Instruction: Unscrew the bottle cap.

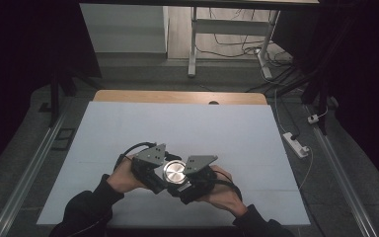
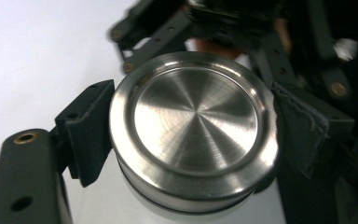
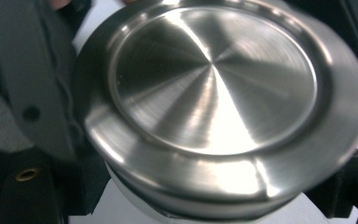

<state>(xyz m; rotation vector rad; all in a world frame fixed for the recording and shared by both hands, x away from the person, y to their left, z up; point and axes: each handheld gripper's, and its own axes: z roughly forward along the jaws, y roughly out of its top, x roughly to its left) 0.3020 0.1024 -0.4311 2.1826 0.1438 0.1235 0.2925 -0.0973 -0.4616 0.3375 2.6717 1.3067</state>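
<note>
On table, near edge: we see both grippers meeting at one round steel lid [image 1: 174, 171] over the white tabletop [image 1: 177, 128].
High view: left gripper [image 1: 154, 168] and right gripper [image 1: 193, 174] flank the lid, a hand [image 1: 123, 177] behind each.
Left gripper view: our jaws clamped on the lid's rim [image 2: 193, 126], pads touching both sides.
Right gripper view: lid [image 3: 223, 107] close up; black jaws touch its sides low, so we read it as gripped.

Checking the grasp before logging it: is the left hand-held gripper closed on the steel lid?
Yes, its pads press the steel lid from both sides.
</note>
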